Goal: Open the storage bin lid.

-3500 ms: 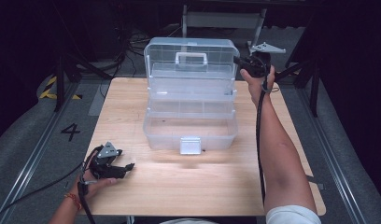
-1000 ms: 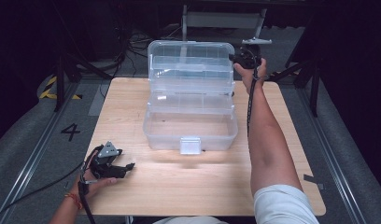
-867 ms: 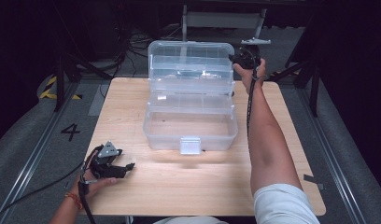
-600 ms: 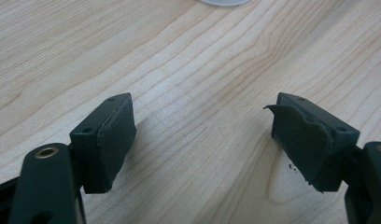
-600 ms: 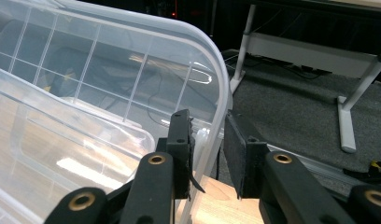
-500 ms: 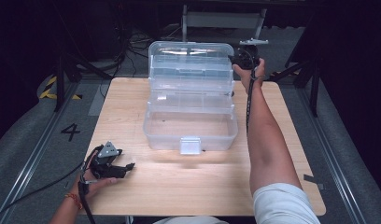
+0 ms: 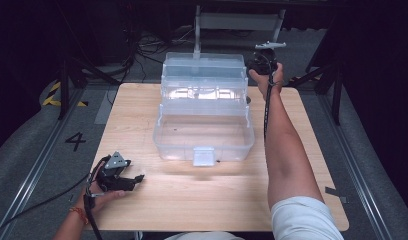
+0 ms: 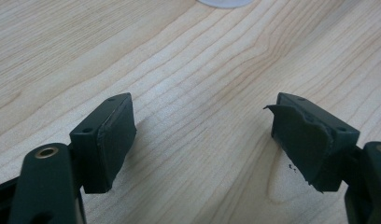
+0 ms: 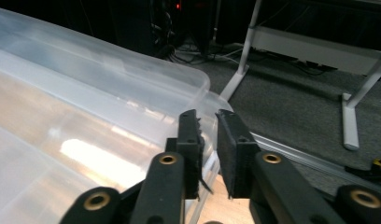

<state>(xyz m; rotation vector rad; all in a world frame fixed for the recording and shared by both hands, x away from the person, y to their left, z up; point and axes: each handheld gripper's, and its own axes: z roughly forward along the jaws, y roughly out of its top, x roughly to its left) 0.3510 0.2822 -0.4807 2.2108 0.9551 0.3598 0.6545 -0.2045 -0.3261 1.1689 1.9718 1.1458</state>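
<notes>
A clear plastic tiered box (image 7: 204,136) stands open in the middle of the wooden table (image 7: 302,130), its trays stepped up toward the back. Its lid (image 7: 204,64) leans back at the far end. My right gripper (image 7: 258,63) is at the lid's back right corner. In the right gripper view its jaws (image 9: 207,140) stand nearly together, pinched on the lid's rim (image 9: 205,93). My left gripper (image 7: 136,179) rests on the table at the front left, held in a hand. Its jaws (image 8: 202,140) are wide open over bare wood, with nothing between them.
A white latch (image 7: 204,156) hangs at the box's front edge. Behind the table are a metal stand (image 7: 242,20), cables and dark floor. Grey floor with rails runs along both sides, and a "4" mark (image 7: 75,141) lies at the left.
Since 3.5 s ago the lid has swung from upright, handle facing me, to leaning back, and my right gripper went back with it. The left gripper has not moved.
</notes>
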